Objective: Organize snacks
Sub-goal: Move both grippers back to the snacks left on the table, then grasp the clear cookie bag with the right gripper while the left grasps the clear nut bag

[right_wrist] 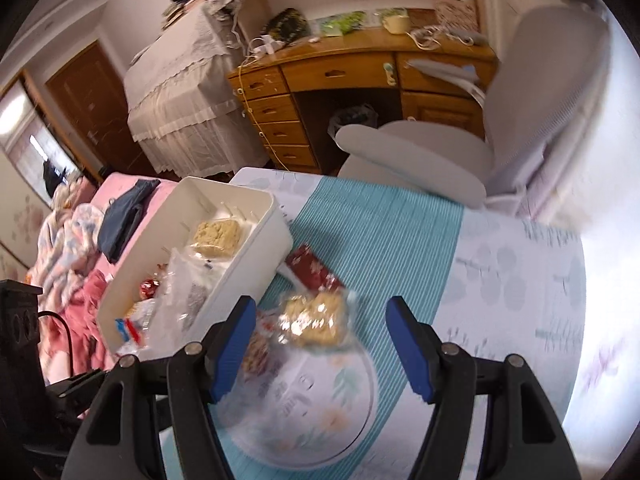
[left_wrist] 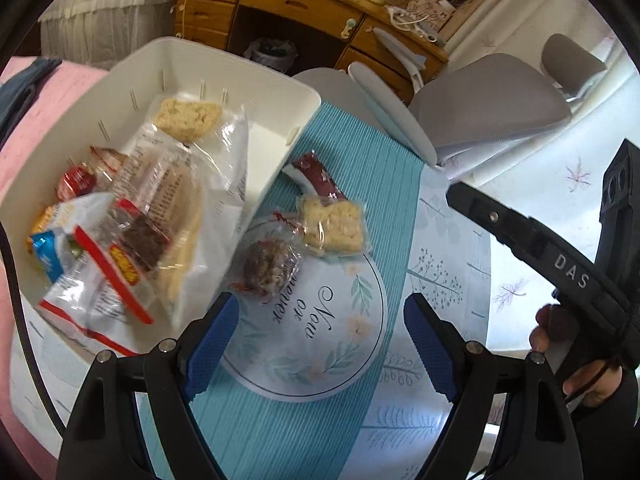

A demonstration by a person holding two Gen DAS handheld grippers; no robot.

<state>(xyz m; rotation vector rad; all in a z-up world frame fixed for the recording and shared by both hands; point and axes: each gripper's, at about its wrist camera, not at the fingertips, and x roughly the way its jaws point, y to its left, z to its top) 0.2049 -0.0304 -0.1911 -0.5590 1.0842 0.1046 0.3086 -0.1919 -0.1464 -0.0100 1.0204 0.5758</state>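
A white bin (left_wrist: 308, 98) (right_wrist: 276, 216) sits at the left of the table and holds several wrapped snacks, among them a pale rice cake (left_wrist: 188, 118) (right_wrist: 218, 236). Three snacks lie on the teal mat beside it: a dark red bar (left_wrist: 318, 178) (right_wrist: 312, 270), a wrapped rice cake (left_wrist: 334, 226) (right_wrist: 316, 318) and a brown nut cluster (left_wrist: 270, 266) (right_wrist: 256, 354). My left gripper (left_wrist: 320, 344) is open and empty above the mat's round print. My right gripper (right_wrist: 320, 348) is open and empty, just short of the rice cake; its body shows in the left wrist view (left_wrist: 560, 264).
A teal striped mat (left_wrist: 360, 152) (right_wrist: 380, 232) covers a white patterned tablecloth (left_wrist: 452, 264) (right_wrist: 520, 280). A grey chair (left_wrist: 488, 108) (right_wrist: 420, 160) stands behind the table, a wooden desk (left_wrist: 288, 4) (right_wrist: 340, 76) beyond it. A pink bed (right_wrist: 120, 208) lies at left.
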